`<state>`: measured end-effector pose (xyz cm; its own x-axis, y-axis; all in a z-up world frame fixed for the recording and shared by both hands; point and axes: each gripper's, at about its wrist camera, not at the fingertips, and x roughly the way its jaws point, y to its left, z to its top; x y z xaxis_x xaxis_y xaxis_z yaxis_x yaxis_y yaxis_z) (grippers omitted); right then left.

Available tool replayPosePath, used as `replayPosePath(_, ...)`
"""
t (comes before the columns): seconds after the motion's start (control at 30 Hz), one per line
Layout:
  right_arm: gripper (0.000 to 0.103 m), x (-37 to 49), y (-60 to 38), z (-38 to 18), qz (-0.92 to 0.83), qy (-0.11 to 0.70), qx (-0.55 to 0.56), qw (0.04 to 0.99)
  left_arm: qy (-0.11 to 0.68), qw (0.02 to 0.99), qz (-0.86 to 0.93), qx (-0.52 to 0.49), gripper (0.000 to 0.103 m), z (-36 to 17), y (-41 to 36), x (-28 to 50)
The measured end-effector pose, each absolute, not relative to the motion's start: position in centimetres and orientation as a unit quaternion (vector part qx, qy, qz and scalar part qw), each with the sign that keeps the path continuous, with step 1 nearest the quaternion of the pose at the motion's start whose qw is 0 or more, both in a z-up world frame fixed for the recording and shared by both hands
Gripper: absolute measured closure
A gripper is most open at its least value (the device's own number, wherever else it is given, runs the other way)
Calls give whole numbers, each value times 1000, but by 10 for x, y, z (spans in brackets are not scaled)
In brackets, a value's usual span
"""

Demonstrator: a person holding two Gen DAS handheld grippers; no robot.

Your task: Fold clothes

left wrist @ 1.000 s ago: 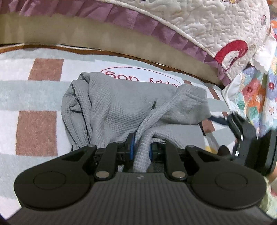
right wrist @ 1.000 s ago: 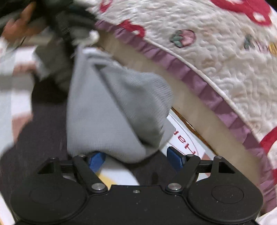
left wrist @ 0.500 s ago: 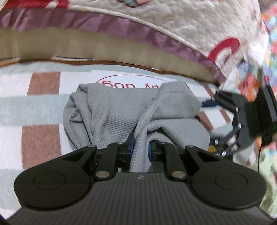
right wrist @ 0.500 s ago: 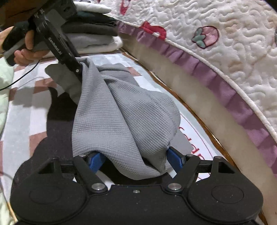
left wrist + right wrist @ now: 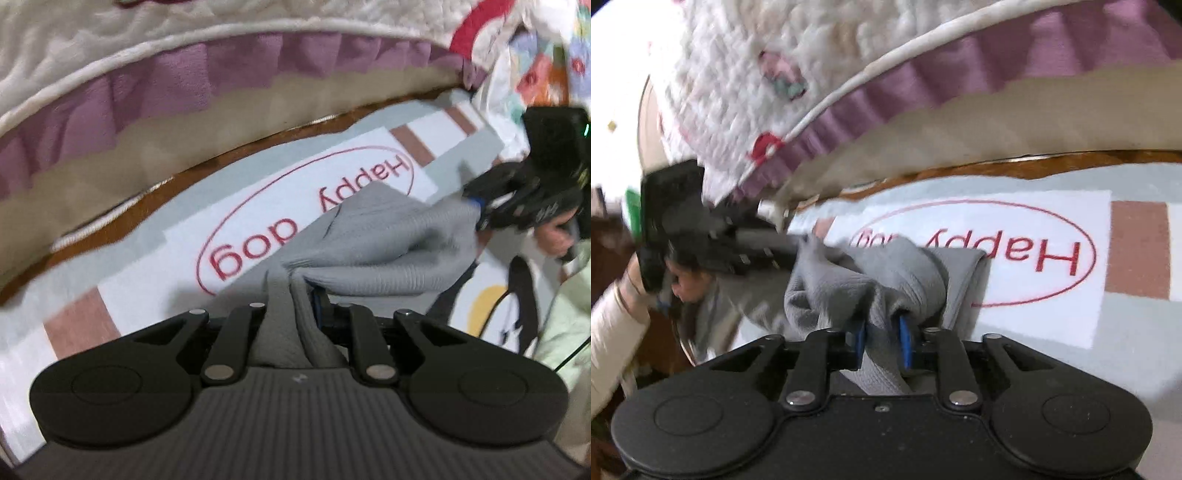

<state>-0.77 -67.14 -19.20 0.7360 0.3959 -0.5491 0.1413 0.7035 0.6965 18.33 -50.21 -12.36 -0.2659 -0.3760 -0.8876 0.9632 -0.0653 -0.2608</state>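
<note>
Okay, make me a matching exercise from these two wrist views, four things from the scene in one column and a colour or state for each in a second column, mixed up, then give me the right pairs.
Column one:
1. garment
2. bed frill
3. rug lettering
4. left tongs

Column two:
A. purple
B. red
C. grey
D. clamped on cloth

Pairs: 1-C, 2-A, 3-B, 4-D. The right tongs are closing with a fold of the same garment between them.
</note>
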Motion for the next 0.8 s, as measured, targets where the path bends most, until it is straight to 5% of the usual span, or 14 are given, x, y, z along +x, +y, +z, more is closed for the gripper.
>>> replayPosePath(0.17, 75, -27, -656, -157, 57, 352, 267, 895, 458, 486, -673, 318, 89, -129, -505, 195)
replayPosePath(0.23, 67, -35, -640, -137, 61, 347, 177, 919, 472, 479, -674, 305, 89, -133, -507, 201)
replayPosePath(0.33, 34, -45, -600, -119, 81, 337, 46, 937, 487, 473, -676, 287, 89, -136, -512, 209)
replayPosePath(0.43, 28, -42, -570, -124, 90, 339, -28, 936, 489, 470, -678, 283, 89, -137, -514, 210)
replayPosePath(0.6, 29, 0, -551, -151, 31, 353, -56, 933, 472, 479, -680, 292, 89, -134, -512, 204)
replayPosePath(0.67, 29, 17, -567, -155, -35, 349, 44, 936, 456, 492, -680, 297, 85, -128, -510, 203)
replayPosePath(0.73, 65, 19, -593, -165, -66, 341, 172, 922, 445, 542, -672, 238, 77, -107, -497, 216)
replayPosePath(0.77, 76, 20, -606, -170, -78, 338, 226, 910, 438, 571, -665, 201, 71, -95, -489, 224)
replayPosePath(0.8, 77, 20, -617, -176, -87, 334, 274, 898, 424, 591, -663, 176, 69, -83, -477, 227)
